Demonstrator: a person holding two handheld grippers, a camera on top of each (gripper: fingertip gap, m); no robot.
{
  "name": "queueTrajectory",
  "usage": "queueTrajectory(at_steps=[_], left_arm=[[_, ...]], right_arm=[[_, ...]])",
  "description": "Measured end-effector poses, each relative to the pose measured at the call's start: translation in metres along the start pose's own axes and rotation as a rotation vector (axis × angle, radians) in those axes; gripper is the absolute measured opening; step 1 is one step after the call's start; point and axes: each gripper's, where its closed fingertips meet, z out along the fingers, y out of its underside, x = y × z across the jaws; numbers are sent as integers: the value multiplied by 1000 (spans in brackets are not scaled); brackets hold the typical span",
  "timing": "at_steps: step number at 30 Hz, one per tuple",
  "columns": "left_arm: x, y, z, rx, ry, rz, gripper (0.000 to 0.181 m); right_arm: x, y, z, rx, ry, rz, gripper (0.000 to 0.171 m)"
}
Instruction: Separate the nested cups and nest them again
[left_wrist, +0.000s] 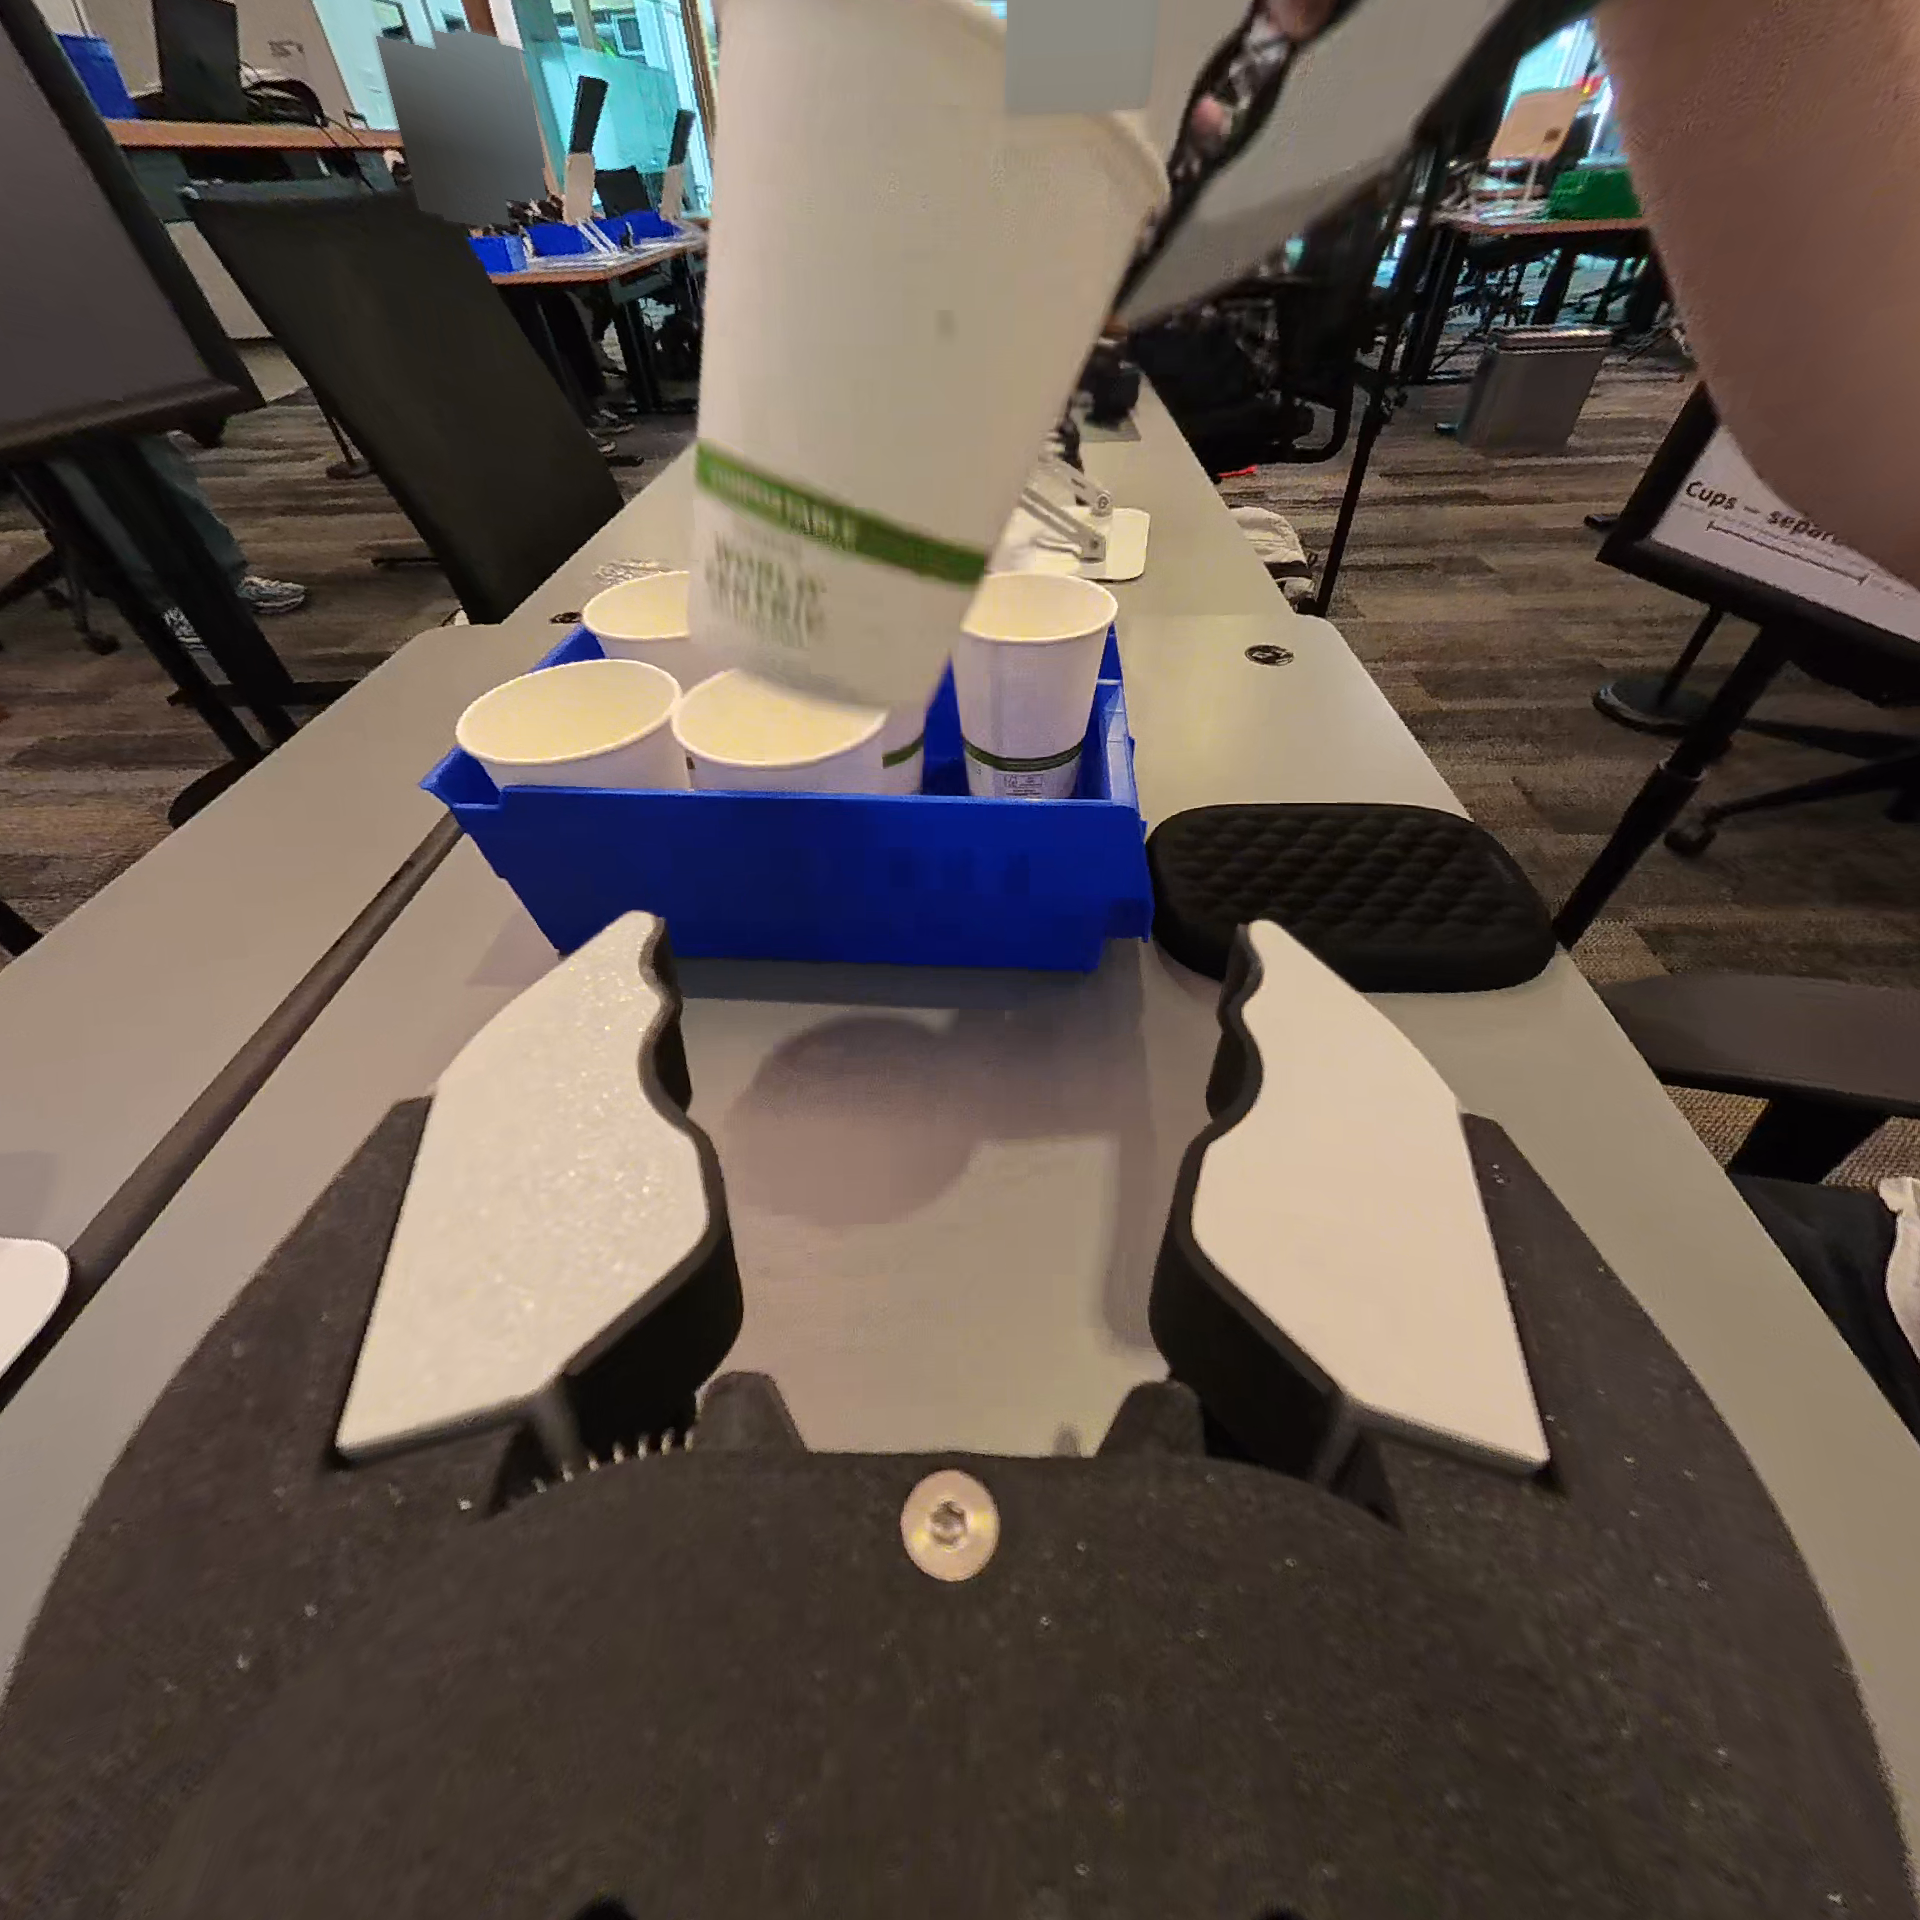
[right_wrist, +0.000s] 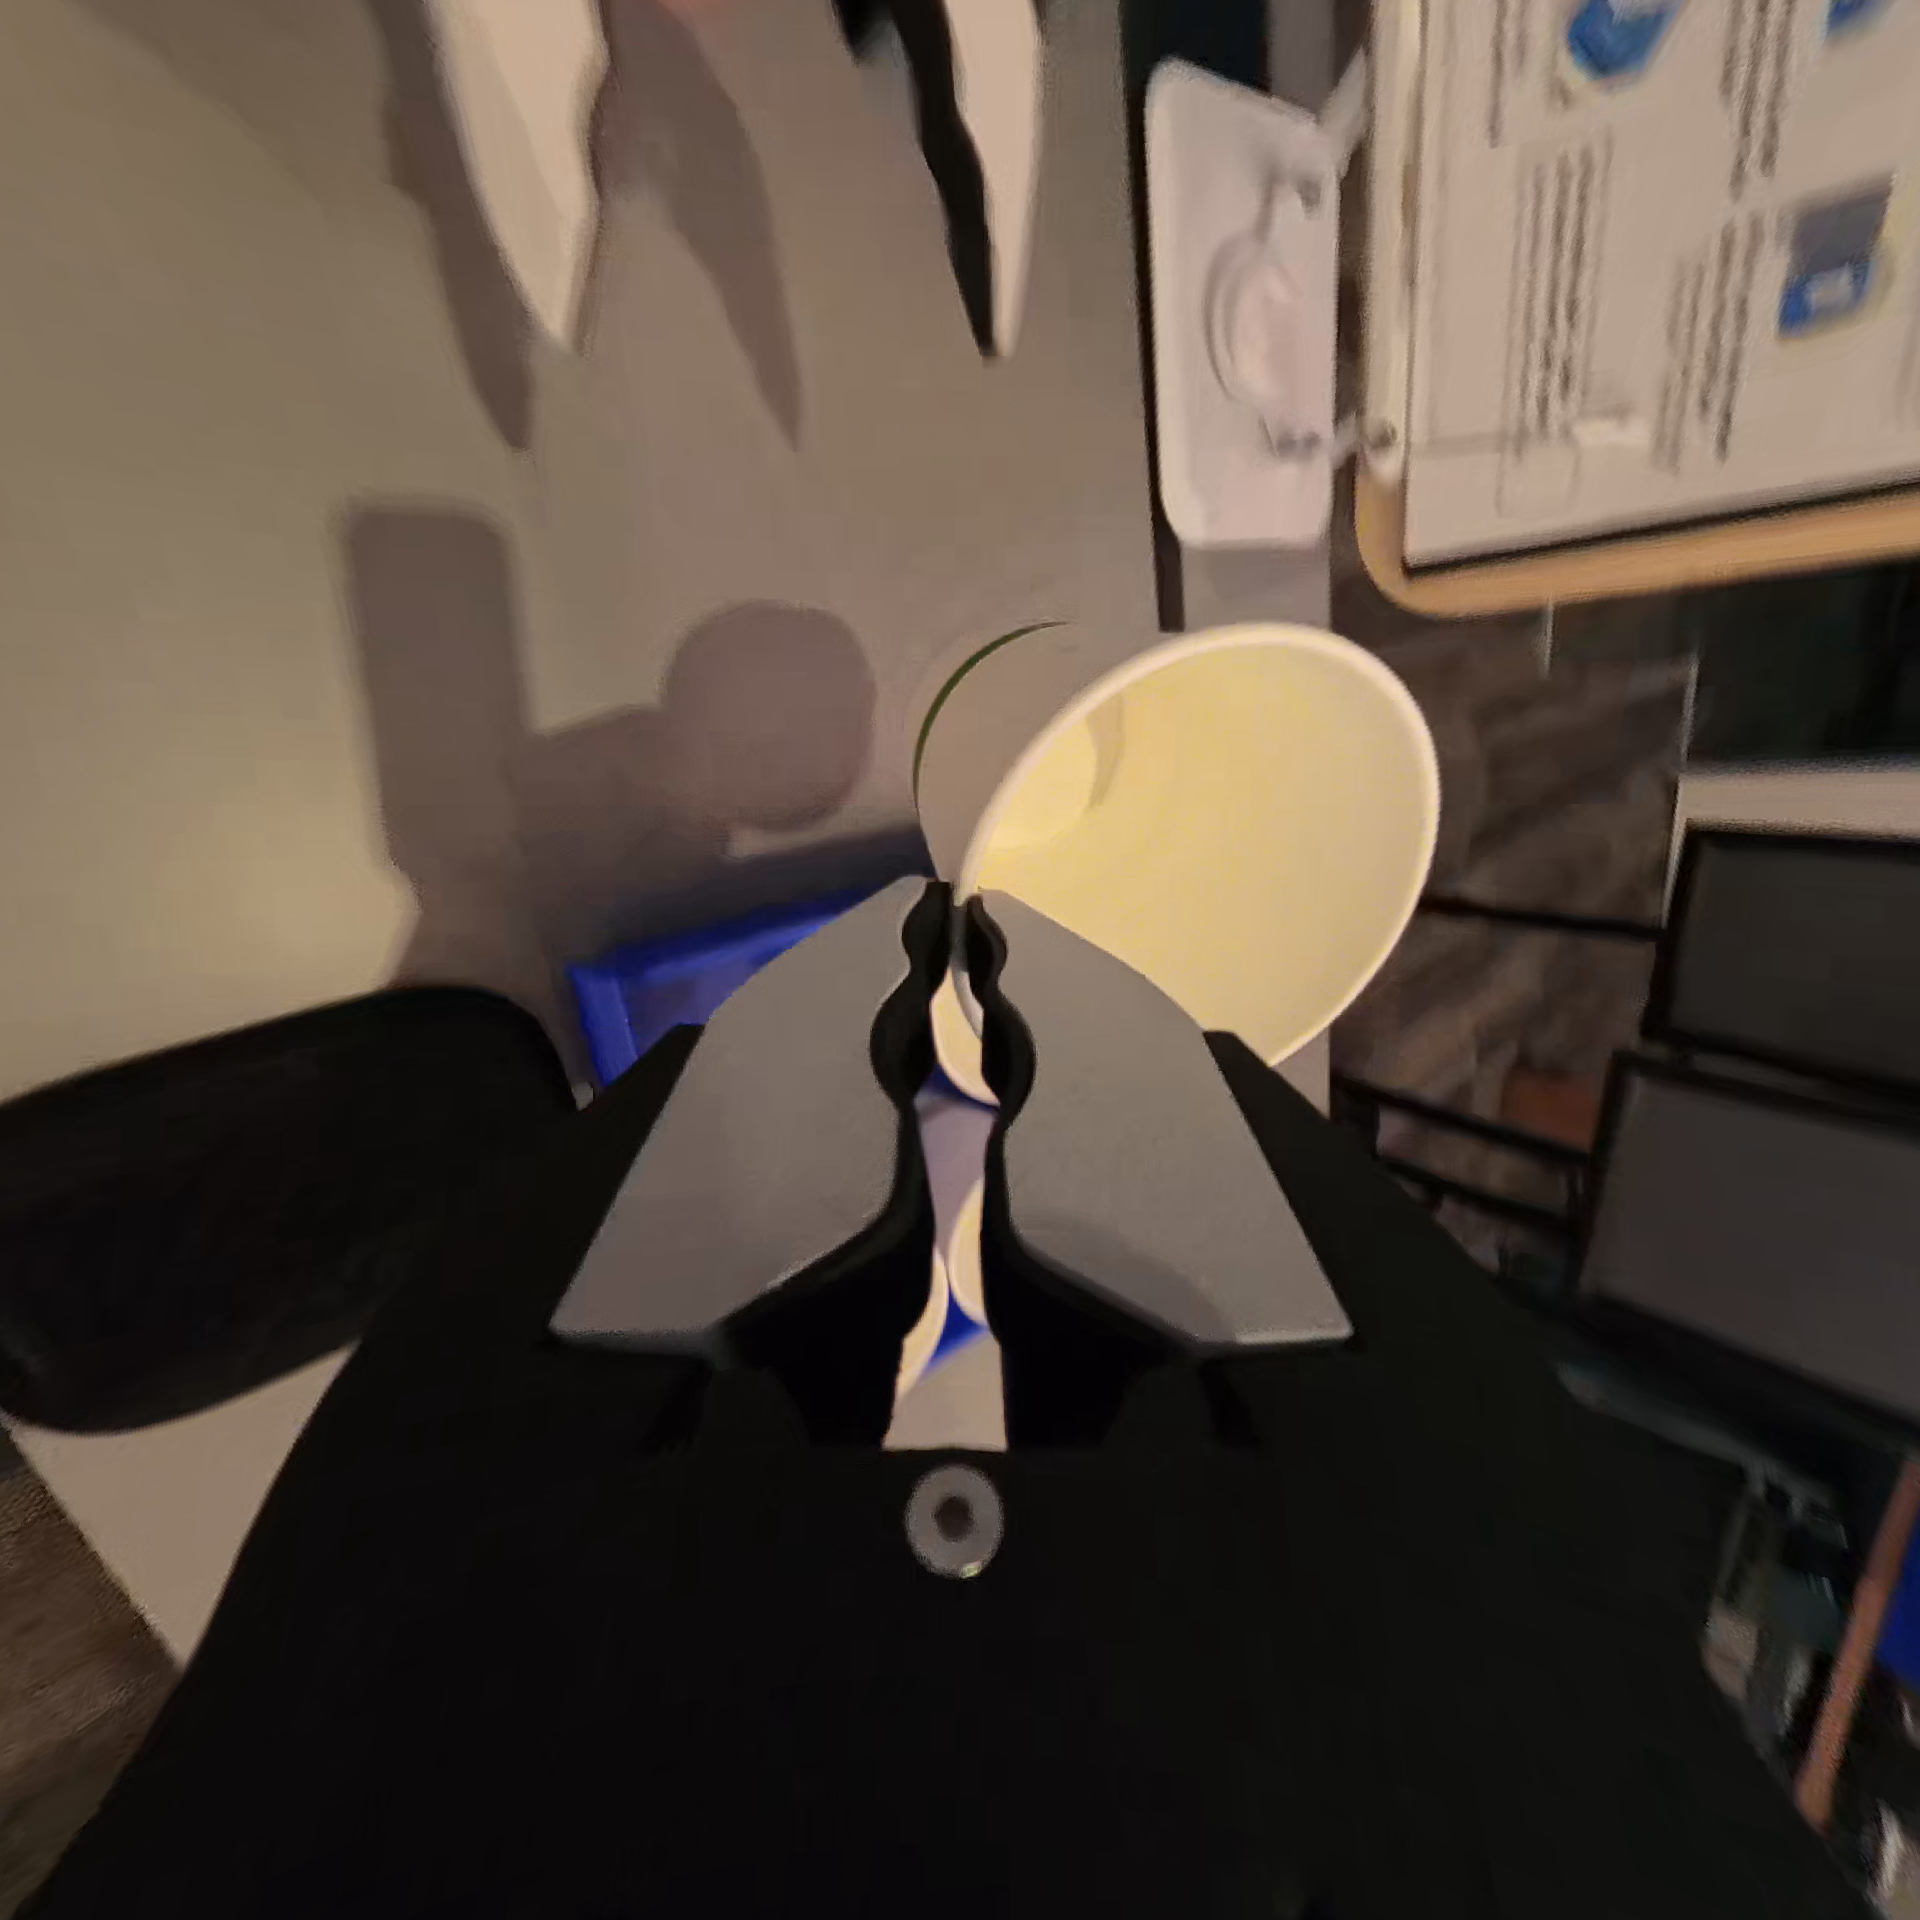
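A white paper cup with a green band (left_wrist: 883, 343) hangs tilted in the air above the blue bin (left_wrist: 810, 873). My right gripper (right_wrist: 958, 914) is shut on that cup's rim (right_wrist: 1205, 842), with one finger inside it; its pale inside faces the camera. In the left wrist view the right gripper comes in from the top right. Several white cups stand upright in the bin, among them a left front cup (left_wrist: 577, 727) and a right cup (left_wrist: 1029, 686). My left gripper (left_wrist: 951, 966) is open and empty, low over the grey table in front of the bin.
A black padded rest (left_wrist: 1340, 894) lies right of the bin. A white holder (left_wrist: 1101, 535) sits on the table behind the bin. A framed sheet (left_wrist: 1766, 540) stands at the right. Chairs and desks fill the room behind. The left gripper's fingers (right_wrist: 540, 208) show blurred at the top of the right wrist view.
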Motion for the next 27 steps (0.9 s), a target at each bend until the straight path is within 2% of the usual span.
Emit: queueTrajectory(at_steps=[5, 11, 18, 27], left_arm=[[3, 7, 5, -42, 2, 19, 98], [5, 15, 10, -85, 6, 35, 98], [5, 16, 11, -91, 5, 38, 98], [7, 19, 12, -104, 15, 39, 98]], right_arm=[[0, 60, -13, -149, -11, 92, 3], [-39, 97, 7, -265, -95, 93, 3], [-78, 117, 42, -327, -184, 65, 3], [-95, 127, 71, -340, -258, 77, 3]])
